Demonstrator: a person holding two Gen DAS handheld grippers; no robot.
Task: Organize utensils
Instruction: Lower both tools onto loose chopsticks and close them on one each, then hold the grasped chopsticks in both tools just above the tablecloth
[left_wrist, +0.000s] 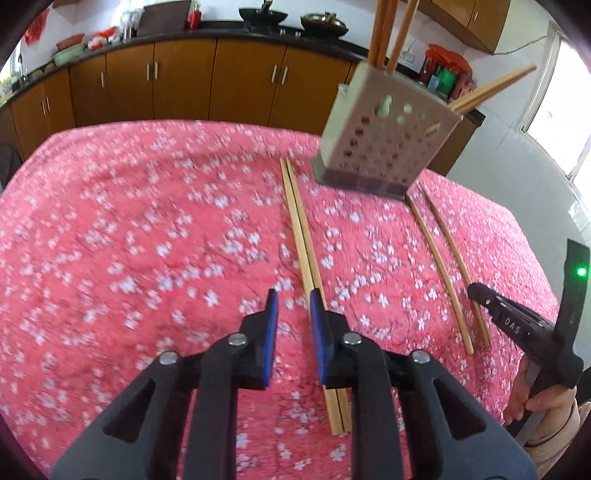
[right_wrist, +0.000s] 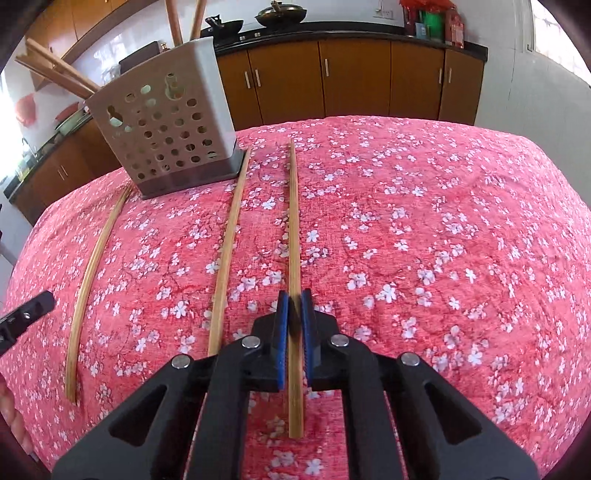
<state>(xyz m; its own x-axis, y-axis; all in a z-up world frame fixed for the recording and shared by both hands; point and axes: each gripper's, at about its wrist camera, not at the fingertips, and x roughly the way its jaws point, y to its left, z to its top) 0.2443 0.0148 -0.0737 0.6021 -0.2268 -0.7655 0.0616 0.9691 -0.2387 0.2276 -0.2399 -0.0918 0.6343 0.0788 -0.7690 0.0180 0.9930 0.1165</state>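
Four loose chopsticks lie on the pink floral cloth; a touching pair runs just right of the left gripper, whose fingers stand slightly apart, gripping nothing; the right gripper pinches one chopstick; another chopstick lies just left; the perforated holder stands ahead-left.

a pink floral tablecloth covers the table. behind it brown cabinets run under a dark counter bearing two dark woks and red packages.
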